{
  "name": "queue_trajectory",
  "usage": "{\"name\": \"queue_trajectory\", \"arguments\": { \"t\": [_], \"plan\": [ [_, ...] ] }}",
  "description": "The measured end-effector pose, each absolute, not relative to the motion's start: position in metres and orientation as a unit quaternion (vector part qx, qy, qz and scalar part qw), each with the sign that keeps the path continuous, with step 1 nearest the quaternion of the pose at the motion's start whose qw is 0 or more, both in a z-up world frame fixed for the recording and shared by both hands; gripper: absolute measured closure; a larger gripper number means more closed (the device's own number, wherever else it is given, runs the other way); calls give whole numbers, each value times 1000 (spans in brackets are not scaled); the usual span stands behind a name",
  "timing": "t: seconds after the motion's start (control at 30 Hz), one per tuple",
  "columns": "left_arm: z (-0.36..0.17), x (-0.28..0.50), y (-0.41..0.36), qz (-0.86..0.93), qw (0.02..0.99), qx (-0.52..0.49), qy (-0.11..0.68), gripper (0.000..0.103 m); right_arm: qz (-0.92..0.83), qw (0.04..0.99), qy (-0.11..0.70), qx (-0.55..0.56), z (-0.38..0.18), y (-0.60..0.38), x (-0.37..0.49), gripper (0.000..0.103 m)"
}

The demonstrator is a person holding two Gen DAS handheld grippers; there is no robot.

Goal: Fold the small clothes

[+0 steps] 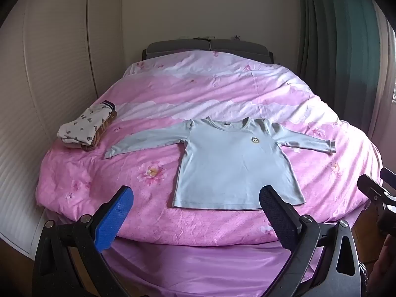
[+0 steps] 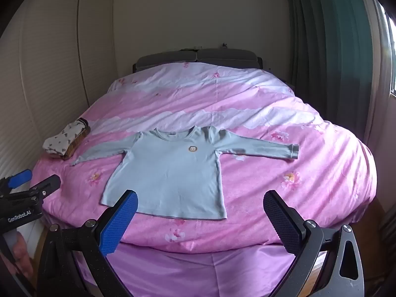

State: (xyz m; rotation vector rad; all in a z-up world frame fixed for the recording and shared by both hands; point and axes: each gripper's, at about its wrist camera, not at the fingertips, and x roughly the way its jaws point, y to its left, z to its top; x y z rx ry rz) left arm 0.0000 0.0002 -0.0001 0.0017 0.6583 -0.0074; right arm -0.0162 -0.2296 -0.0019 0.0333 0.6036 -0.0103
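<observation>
Pale blue cotton is lying flat on the pink quilt [image 1: 222, 104]: a small long-sleeved shirt [image 1: 235, 168], face up, both sleeves stretched out sideways, its hem near the foot of the bed. Both claws are hovering short of that hem, spread as wide as they go and pinching nothing; the left gripper [image 1: 195, 198] is sitting over the shirt's lower left corner and the right gripper [image 2: 200, 201] over its lower right side. Off by the bed's left edge, a stack of folded clothes [image 1: 86, 128] is resting well apart from the shirt. Trouble, as I judge it, is waiting in the soft bedding. A claw dipping too deep is likely to be catching the quilt together with the shirt, so that lifting drags the cover and rumples the garment. A pinch taking only the top layer is risking the front peeling from the back. Uneven pulls from the two hands are apt to be skewing the fold, and a sleeve swung wide could be knocking the stack.
</observation>
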Motion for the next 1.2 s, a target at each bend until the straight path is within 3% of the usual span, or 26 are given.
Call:
{"name": "queue_trajectory", "arguments": {
  "t": [1.2],
  "plan": [
    [-5, 3, -1, 0, 945, 7, 328, 0, -6, 952, 305, 17, -5, -229, -14, 0]
  ]
}}
